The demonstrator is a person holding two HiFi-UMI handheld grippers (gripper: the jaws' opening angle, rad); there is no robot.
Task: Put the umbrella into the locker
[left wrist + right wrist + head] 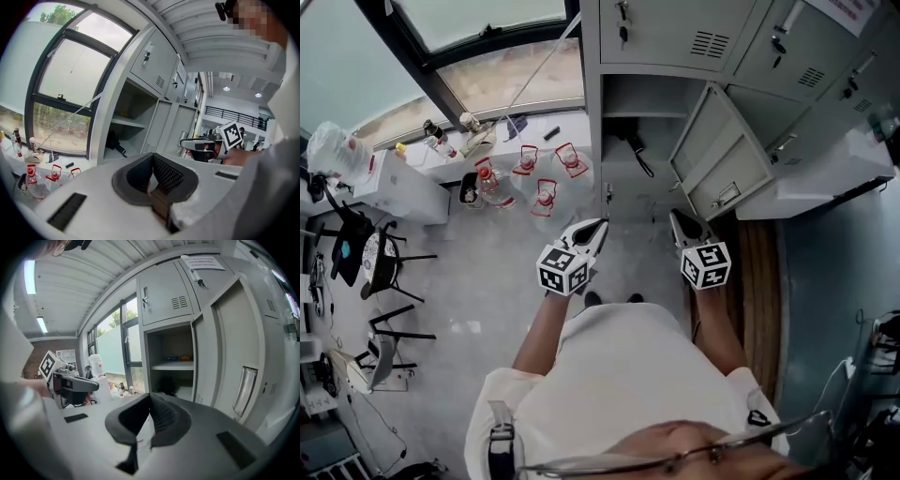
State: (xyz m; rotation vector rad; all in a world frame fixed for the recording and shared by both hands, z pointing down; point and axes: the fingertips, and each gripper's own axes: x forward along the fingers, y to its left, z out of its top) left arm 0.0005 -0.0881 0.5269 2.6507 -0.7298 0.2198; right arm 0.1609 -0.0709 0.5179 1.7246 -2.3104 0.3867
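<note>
The black umbrella (630, 146) lies on the lower shelf of the open grey locker (592, 112), its strap hanging over the shelf edge. It shows as a dark shape in the left gripper view (114, 142) and in the right gripper view (168, 388). The locker door (720, 157) stands swung open to the right. My left gripper (602, 223) and right gripper (673, 216) hover side by side in front of the locker, short of the opening. Both are shut, with nothing between the pads. Each one shows in the other's view: the right gripper (201, 144) and the left gripper (70, 383).
Several water jugs with red handles (546, 197) stand on the floor left of the locker, below a window ledge with bottles (441, 141). Black chairs (384, 267) stand at far left. Shut locker doors with keys (623, 28) are above and to the right.
</note>
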